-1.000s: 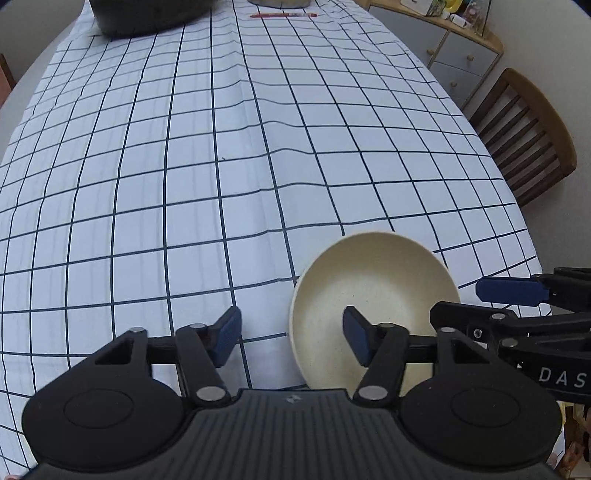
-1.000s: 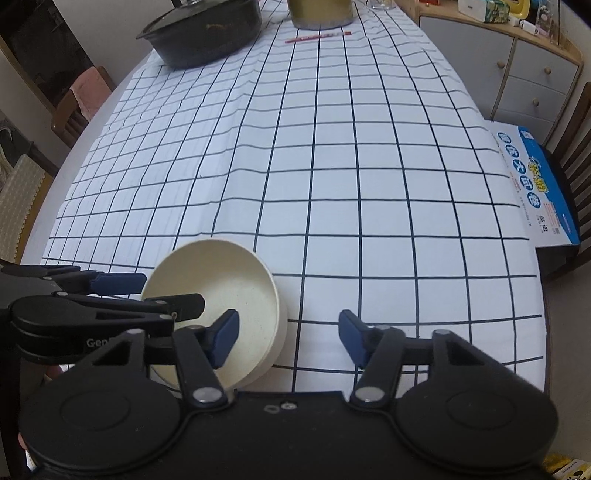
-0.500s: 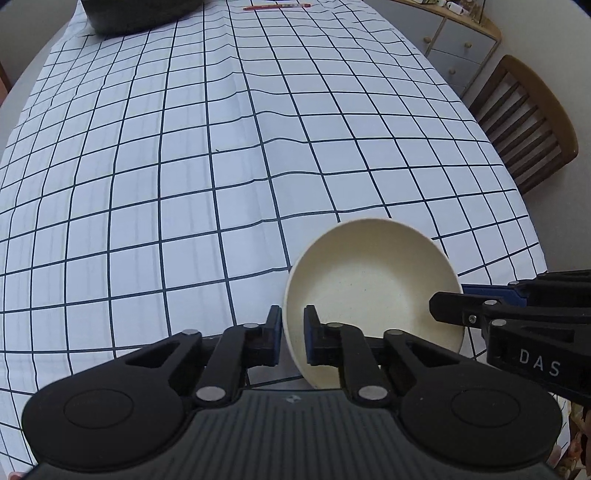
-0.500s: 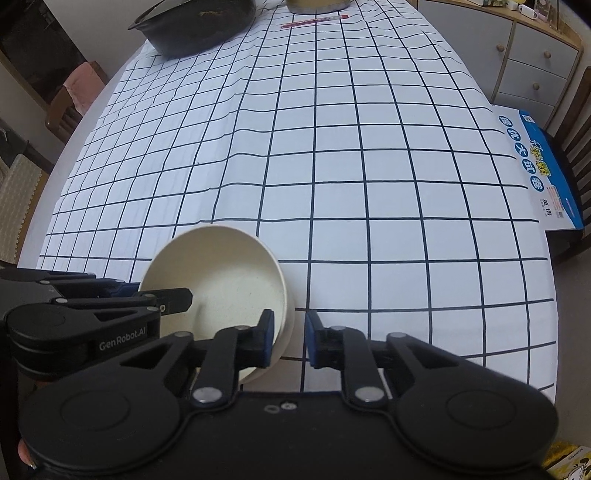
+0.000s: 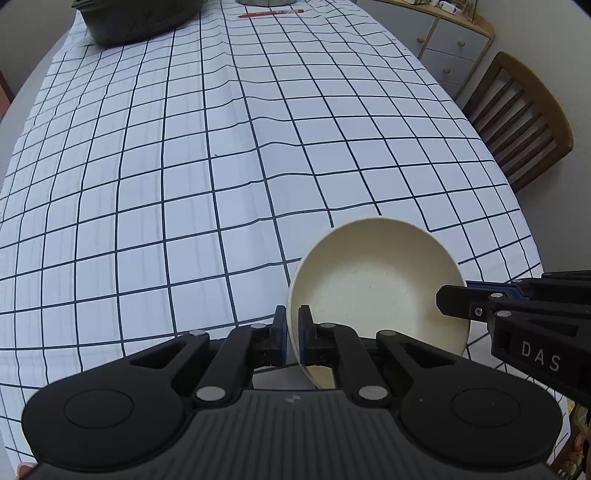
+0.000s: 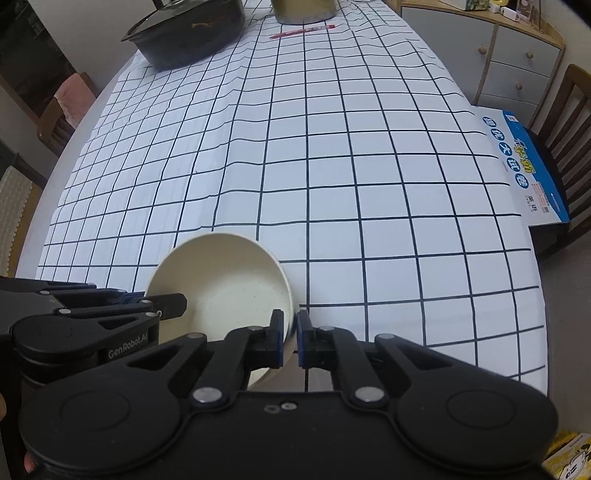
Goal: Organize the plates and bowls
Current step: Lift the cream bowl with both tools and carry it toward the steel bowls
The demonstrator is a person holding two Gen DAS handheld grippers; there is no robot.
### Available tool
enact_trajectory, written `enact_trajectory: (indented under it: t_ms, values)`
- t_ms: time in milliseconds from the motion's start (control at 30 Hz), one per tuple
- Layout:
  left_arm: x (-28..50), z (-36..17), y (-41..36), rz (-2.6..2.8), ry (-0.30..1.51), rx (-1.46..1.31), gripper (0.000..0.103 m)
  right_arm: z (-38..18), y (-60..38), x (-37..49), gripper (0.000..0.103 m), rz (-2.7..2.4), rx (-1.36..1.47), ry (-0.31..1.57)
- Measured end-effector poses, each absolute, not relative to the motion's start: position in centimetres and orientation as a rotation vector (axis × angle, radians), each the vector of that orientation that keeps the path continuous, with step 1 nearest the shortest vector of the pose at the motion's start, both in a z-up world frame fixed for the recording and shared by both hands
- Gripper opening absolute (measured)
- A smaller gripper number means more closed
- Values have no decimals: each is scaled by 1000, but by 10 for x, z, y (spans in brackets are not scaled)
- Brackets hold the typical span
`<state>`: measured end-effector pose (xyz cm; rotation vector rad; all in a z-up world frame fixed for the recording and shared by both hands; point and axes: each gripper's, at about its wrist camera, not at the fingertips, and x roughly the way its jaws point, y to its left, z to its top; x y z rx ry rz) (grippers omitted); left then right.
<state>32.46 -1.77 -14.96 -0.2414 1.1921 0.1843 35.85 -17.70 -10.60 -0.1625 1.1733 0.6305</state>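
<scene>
A long bench [image 5: 155, 177] under a white cloth with a dark grid fills both views. At its near edge is a cream bowl [image 5: 376, 291], empty and tilted. A second ago both tongs were spread wide on either side of it; now the left tongs [image 5: 291, 334] are closed on the bowl's left rim and the right tongs [image 6: 290, 341] are pinched on its right rim. Held from both sides, the bowl appears ready to be lifted and carried. Whether its base has left the cloth is hidden behind the tongs' black bodies. At the far end, a dark lidded pot [image 6: 188, 33] and a tan container [image 6: 303, 9] are cut off by the frame, beside a red pen [image 6: 301, 31]. No plates are in view.
</scene>
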Motion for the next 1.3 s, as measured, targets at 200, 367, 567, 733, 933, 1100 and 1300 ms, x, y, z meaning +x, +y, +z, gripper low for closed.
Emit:
enact_trajectory:
  t_ms: [200,367,567,733,933,1100,1300]
  values:
    - [313,-129,-28,151,1176,-216,5,-91,-187,345,7,604,-143,1163]
    - [299,-109,-37,124,1158,-200,5,-71,-197,328,7,579,-135,1137]
    - [280,-85,-50,91,1136,-172,5,-49,-210,304,7,558,-119,1103]
    - [263,-69,-64,61,1121,-136,5,-34,-221,281,7,527,-107,1085]
    - [241,-60,-83,6,1117,-97,5,-23,-239,254,7,487,-82,1075]
    - [222,-60,-100,-33,1128,-55,5,-23,-257,232,7,454,-57,1080]
    - [203,-67,-121,-76,1144,-12,5,-30,-274,207,7,418,-34,1099]
